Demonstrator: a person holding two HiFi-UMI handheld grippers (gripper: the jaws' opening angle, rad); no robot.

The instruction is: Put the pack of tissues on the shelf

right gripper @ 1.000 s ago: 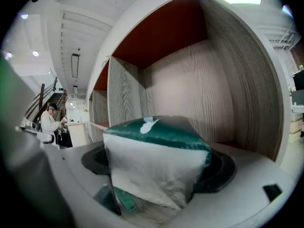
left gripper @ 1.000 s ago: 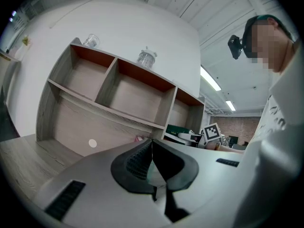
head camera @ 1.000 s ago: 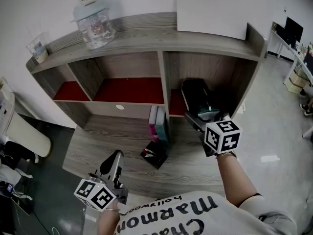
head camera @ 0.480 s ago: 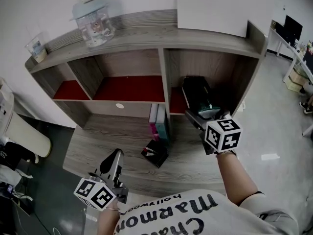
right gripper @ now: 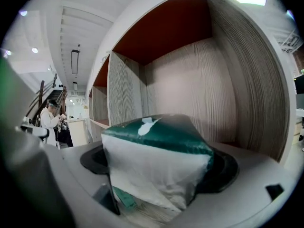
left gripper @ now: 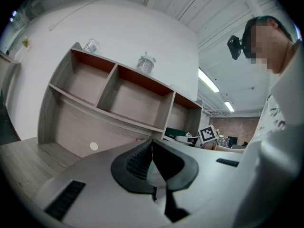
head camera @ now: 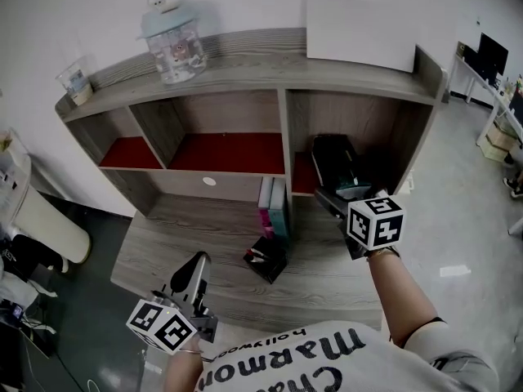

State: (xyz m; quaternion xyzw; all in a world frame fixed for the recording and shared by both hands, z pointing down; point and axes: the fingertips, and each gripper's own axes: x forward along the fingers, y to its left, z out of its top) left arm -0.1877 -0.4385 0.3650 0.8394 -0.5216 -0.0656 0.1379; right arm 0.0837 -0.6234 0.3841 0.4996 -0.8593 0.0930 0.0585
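Note:
The pack of tissues, dark green on top with white sides, is held at its near end by my right gripper, which is shut on it. The pack reaches into the right compartment of the grey wooden shelf. In the right gripper view the pack fills the space between the jaws, with the compartment's back wall just behind it. My left gripper hangs low over the desk's front edge. Its jaws are shut with nothing between them.
A glass jar, a small cup and a white board stand on the shelf's top. Two upright books lean by the divider, and a small dark packet lies on the desk. A person stands far off.
The head view has shifted a little to the left and down. Both grippers and the tissue pack keep nearly the same places relative to the shelf.

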